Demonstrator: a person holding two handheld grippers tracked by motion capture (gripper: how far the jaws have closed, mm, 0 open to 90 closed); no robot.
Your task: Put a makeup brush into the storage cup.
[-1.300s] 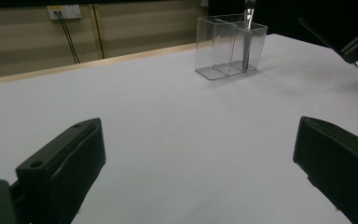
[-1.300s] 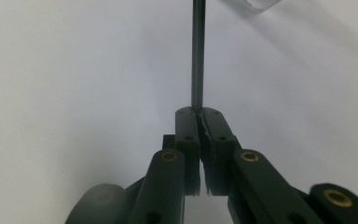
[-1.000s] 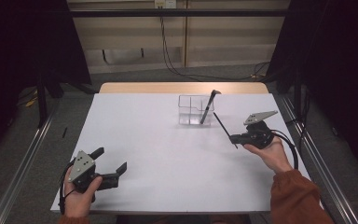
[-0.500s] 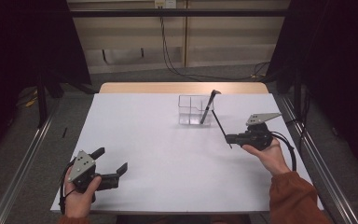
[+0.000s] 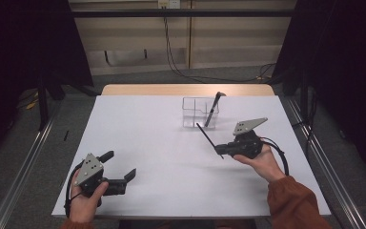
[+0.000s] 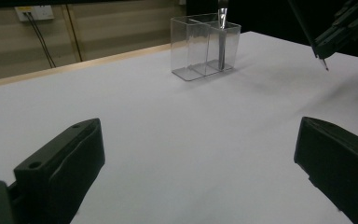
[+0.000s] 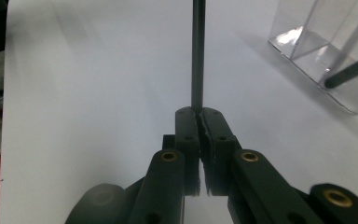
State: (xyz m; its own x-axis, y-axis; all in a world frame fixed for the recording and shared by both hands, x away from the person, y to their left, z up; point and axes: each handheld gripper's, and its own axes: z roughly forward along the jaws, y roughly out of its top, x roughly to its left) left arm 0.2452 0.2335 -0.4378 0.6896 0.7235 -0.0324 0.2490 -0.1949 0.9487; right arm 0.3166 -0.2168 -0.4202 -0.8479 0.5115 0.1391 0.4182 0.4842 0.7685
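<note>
Pen (image 5: pixel 208 138), clamped in our right gripper (image 5: pixel 220 150), has drifted back from the clear holder (image 5: pixel 194 113) toward six o'clock (a second pen (image 5: pixel 212 109) already stands inside), so we judge insertion pending; our left gripper (image 5: pixel 119 168) rests spread, empty, on the worktop (image 5: pixel 162 157).

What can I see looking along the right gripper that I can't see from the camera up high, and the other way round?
The right gripper view shows the closed jaws up close, pinching a thin black pen that runs straight ahead of the right gripper.

The high view shows both hands, the left gripper with jaws apart, the whole white table, the floor and the back wall.

Both show the held pen, the clear divided holder and a second dark pen leaning in it.
</note>
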